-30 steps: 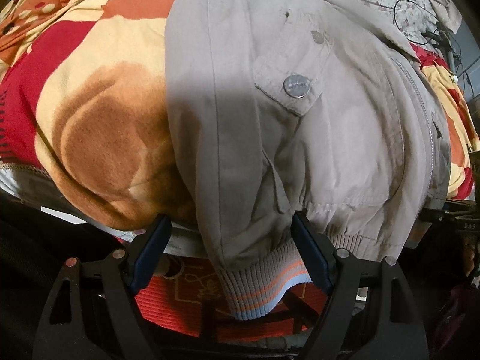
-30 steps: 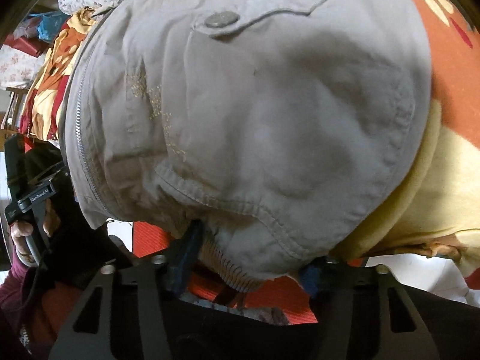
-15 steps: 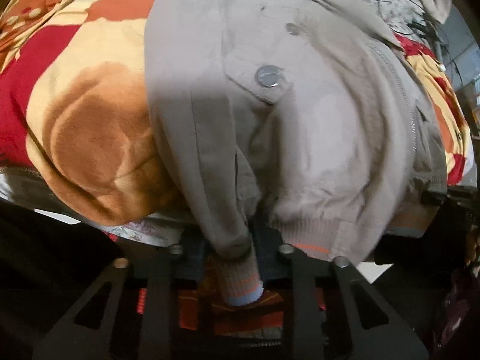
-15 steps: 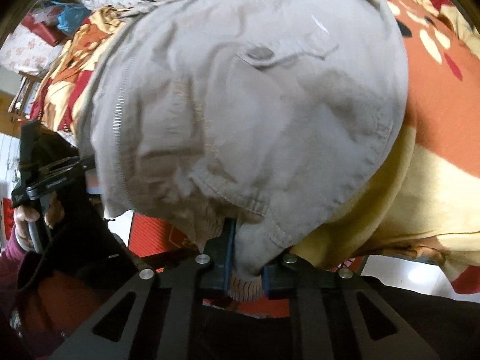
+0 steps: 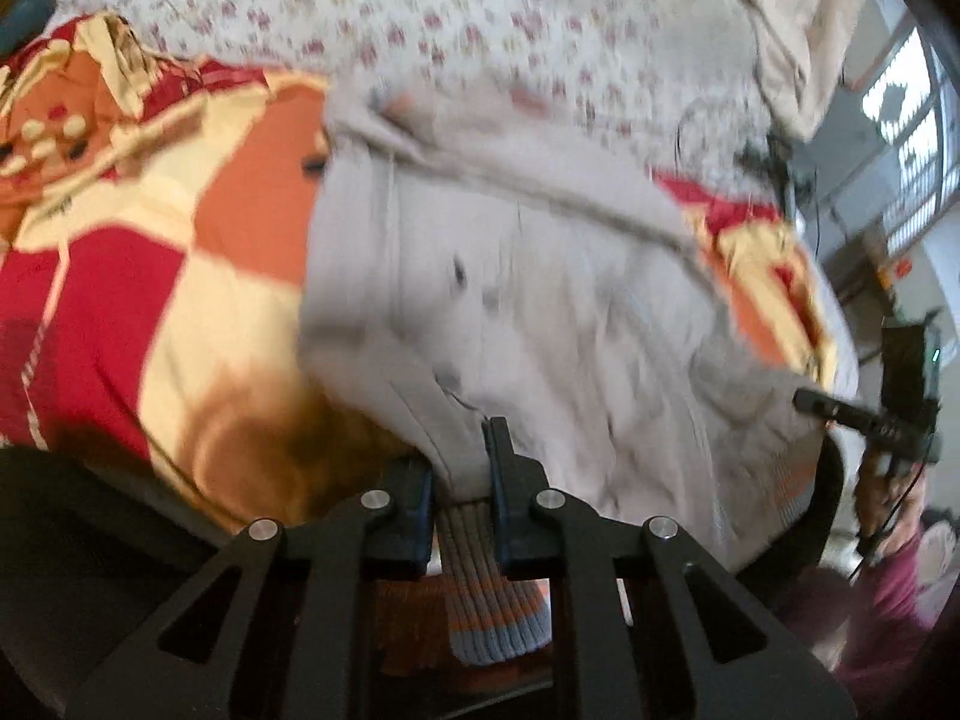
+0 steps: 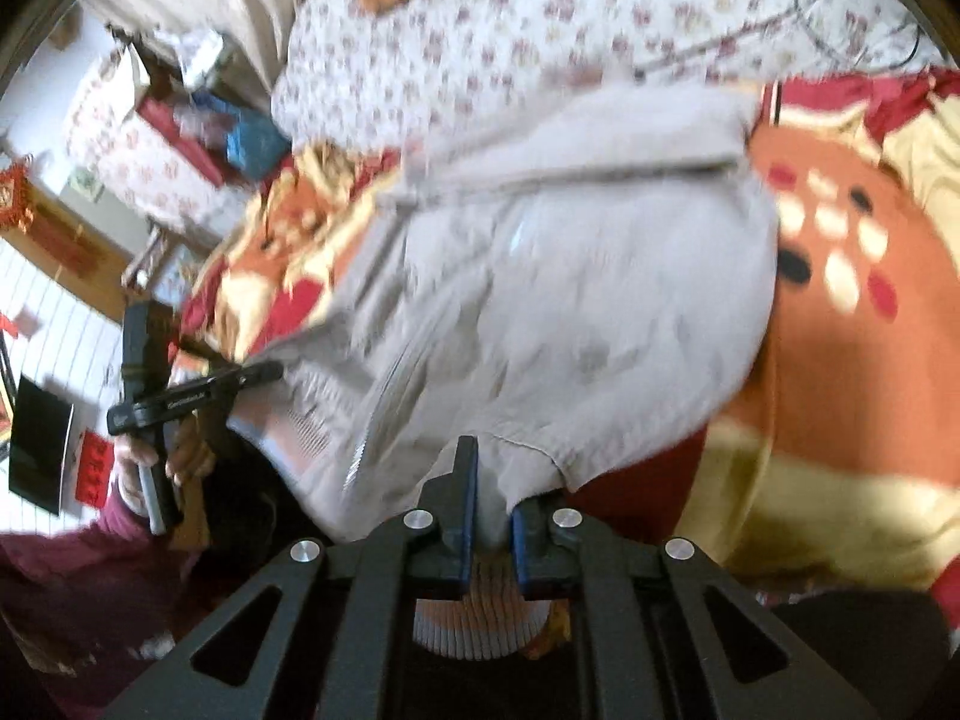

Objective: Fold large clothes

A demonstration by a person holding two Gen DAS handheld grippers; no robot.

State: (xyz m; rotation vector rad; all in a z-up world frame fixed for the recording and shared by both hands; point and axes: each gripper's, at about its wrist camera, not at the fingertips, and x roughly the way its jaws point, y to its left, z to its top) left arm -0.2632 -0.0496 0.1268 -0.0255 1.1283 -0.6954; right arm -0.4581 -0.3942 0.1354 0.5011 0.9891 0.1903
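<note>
Jacket: beige cotton jacket (image 5: 540, 312) with a zip front and ribbed, orange-striped hem, spread over the bed and blurred by motion in both views
Bedding: fleece blanket (image 5: 150, 276) in red, orange and cream blocks under the jacket — beyond it a white sheet with small red flowers (image 5: 480, 18)
Left gripper: black two-finger left gripper (image 5: 461, 480) with blue pads, its jaws closing on the jacket's hem; the ribbed band with an orange stripe and a grey-blue edge hangs out below the fingers
Right gripper: black right gripper (image 6: 487, 516), fingers drawn together and clamped on the jacket's hem at the other corner; the pale ribbed band bulges out beneath the pads
Cloth between them: the jacket's lower edge sags from one grip to the other, the collar end lying further up the bed
Person: a hand (image 6: 180, 456) in a maroon sleeve holds the left gripper's handle, seen at the left of the right wrist view — the right gripper's handle shows at the right edge of the left wrist view
Cable: thin dark cable (image 6: 864, 36) lying on the flowered sheet
</note>
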